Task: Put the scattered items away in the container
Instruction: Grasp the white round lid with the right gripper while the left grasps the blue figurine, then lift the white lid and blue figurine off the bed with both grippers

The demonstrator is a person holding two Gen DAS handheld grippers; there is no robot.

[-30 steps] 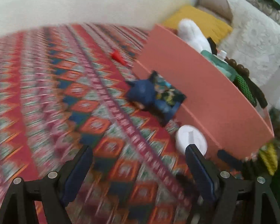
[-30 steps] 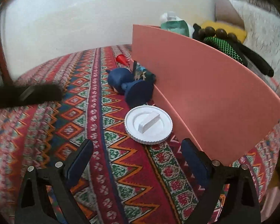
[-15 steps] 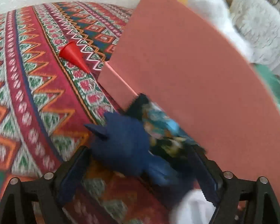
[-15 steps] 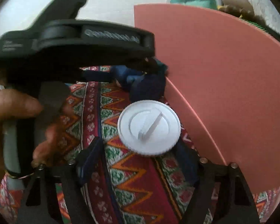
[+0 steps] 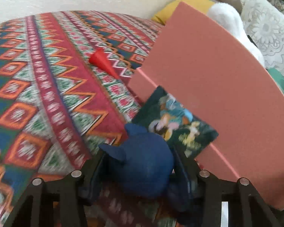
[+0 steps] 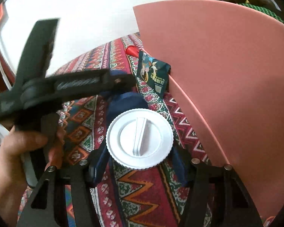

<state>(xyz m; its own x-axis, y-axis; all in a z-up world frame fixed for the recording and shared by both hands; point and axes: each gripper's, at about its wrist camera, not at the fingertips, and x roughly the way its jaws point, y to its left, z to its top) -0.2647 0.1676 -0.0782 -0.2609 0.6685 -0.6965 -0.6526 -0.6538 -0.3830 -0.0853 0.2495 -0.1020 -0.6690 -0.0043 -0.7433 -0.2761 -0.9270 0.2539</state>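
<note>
Nearest the left wrist camera, the left gripper is closing its fingers on the blue plush toy, whose rounded body is sitting squarely between the two pads with its small ears pointing up and left toward the cloth; whether the pads are already pressing in or only brushing its sides is hard to tell through the blur. In the right wrist view, the right gripper is straddling the white round lid, its fingers set against the ribbed rim on either side, and the lid's raised handle bar is running almost straight away from the camera. Both things are lying on the patterned cloth, just outside the pink container, whose wall is rising to the right of each gripper, so each load looks bound up and rightward over that rim. Just beyond the toy, a dark snack packet is leaning against the wall's foot. Farther on, a red cone is lying with its tip pointing toward the container's corner.
</note>
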